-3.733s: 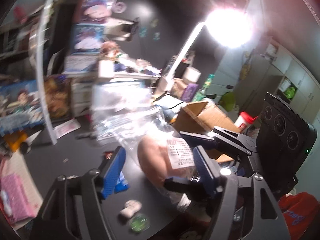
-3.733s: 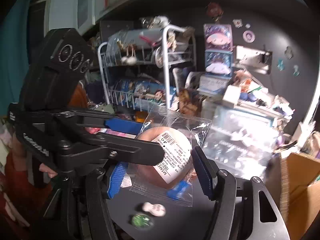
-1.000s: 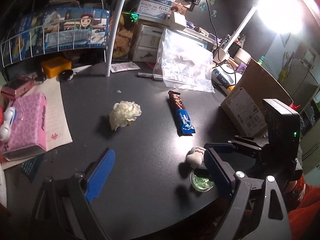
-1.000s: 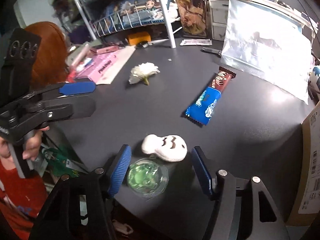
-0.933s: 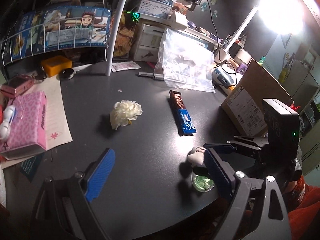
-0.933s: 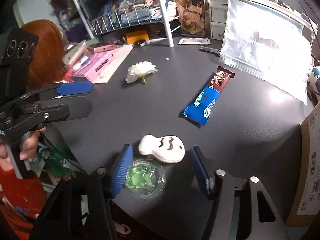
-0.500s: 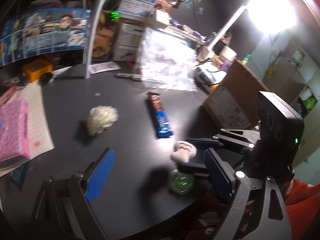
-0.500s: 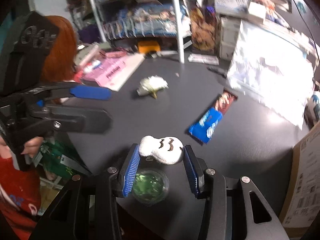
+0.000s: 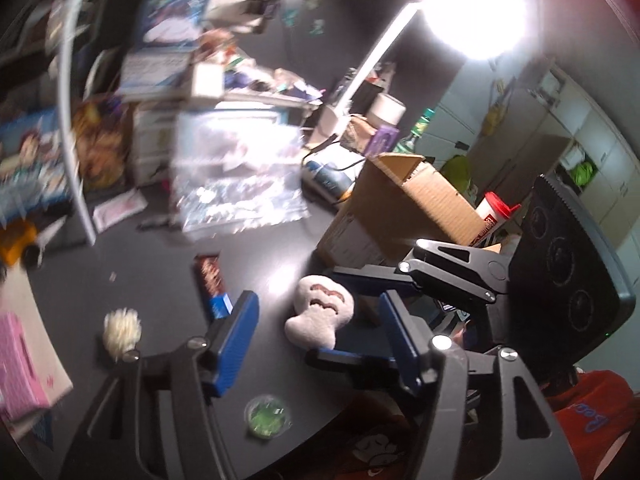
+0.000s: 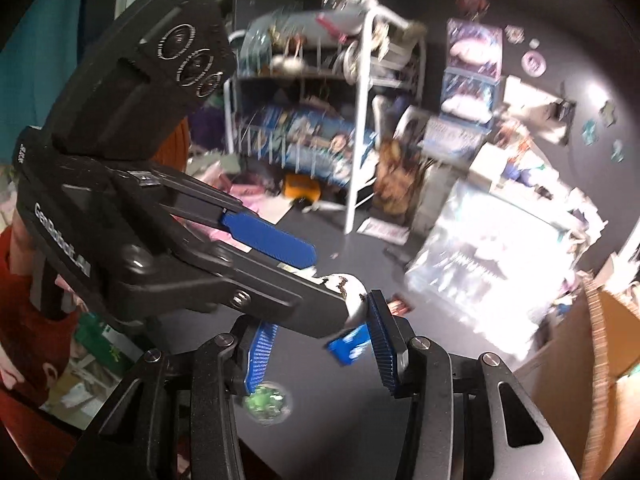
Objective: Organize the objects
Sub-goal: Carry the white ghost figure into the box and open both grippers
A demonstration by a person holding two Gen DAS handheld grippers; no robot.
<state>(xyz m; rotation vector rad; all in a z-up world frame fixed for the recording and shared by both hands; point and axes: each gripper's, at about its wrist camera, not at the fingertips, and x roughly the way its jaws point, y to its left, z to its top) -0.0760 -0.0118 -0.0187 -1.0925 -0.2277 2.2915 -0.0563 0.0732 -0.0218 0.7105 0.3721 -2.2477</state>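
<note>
My right gripper [image 10: 320, 340] is shut on a white skull-shaped plush [image 9: 320, 314] and holds it above the black table [image 9: 152, 272]; the plush [image 10: 350, 292] shows partly behind the left gripper's body. My left gripper [image 9: 316, 336] is open and empty, its blue pads on either side of the lifted plush. A round green-filled clear case [image 9: 267, 421] lies on the table below, also in the right wrist view [image 10: 266, 402]. A blue and brown snack bar [image 9: 212, 284] and a white flower [image 9: 120, 330] lie on the table.
An open cardboard box [image 9: 400, 212] stands at the right. A clear plastic bag [image 9: 236, 176] leans at the back. A white wire rack [image 10: 360, 120] with books stands behind. A pink box [image 9: 16, 360] lies at the left. A bright lamp [image 9: 476, 12] shines above.
My right gripper closed on the skull plush and lifted it off the table, away from the green case. Both views have tilted up, and my left gripper has come close around the plush.
</note>
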